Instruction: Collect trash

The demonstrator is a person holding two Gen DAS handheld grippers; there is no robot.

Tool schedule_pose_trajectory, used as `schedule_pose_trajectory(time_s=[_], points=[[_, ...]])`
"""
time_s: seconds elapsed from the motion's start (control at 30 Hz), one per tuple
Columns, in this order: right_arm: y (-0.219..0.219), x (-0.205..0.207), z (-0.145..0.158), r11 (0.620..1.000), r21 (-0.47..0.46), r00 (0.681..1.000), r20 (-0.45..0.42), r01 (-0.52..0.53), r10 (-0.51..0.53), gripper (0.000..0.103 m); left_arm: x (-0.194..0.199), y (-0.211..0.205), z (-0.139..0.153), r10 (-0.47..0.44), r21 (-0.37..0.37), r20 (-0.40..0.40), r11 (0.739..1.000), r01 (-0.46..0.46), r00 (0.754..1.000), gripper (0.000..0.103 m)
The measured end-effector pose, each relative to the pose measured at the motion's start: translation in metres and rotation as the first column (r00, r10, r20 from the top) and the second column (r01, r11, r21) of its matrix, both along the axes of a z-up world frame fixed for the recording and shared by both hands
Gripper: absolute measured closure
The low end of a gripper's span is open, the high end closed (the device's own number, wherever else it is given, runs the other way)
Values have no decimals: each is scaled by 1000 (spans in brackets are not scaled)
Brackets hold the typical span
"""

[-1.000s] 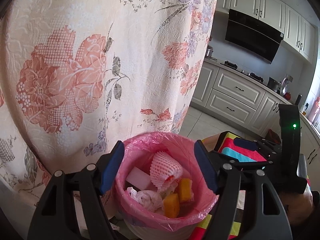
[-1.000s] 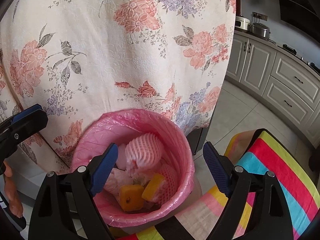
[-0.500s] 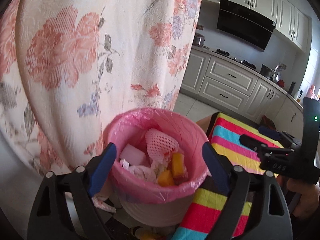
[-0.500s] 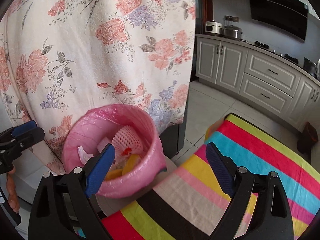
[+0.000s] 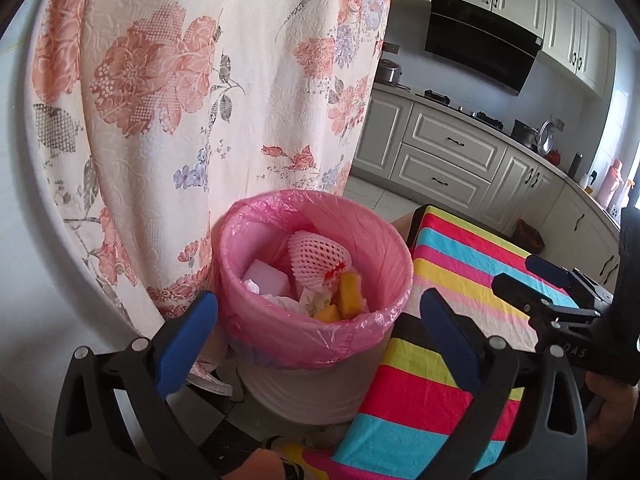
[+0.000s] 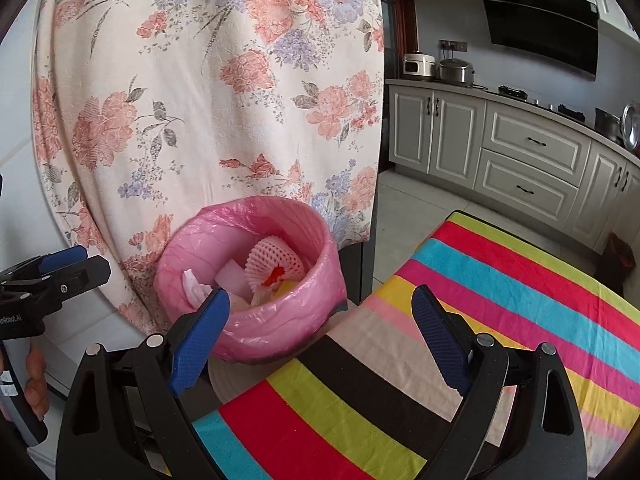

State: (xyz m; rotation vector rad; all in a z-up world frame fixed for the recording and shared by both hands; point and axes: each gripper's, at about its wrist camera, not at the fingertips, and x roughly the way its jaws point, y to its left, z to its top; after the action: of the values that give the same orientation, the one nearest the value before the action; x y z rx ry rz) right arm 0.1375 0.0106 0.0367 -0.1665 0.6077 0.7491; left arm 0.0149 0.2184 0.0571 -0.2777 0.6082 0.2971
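Both wide open, holding nothing: left hand-held gripper (image 5: 318, 336), just opened more, right hand-held gripper (image 6: 320, 334); pink bin (image 5: 312, 320) mid-frame.

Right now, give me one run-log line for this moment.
left gripper: open, empty, jaws just widened | right gripper: open, empty | bin: pink-lined, holds trash | striped cloth: bare

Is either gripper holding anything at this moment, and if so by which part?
Nothing is held. The left gripper and the right gripper both stand open and empty; the pink-lined trash bin sits beyond them, untouched.
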Motion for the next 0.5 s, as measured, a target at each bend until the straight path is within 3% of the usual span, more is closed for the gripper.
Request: schedule_pose_trajectory(time_s=[0.5], points=[[5, -5, 5, 1000, -1, 1000, 12, -5, 5, 16, -6, 5, 4, 2, 15, 9, 1000, -2, 1000, 5]])
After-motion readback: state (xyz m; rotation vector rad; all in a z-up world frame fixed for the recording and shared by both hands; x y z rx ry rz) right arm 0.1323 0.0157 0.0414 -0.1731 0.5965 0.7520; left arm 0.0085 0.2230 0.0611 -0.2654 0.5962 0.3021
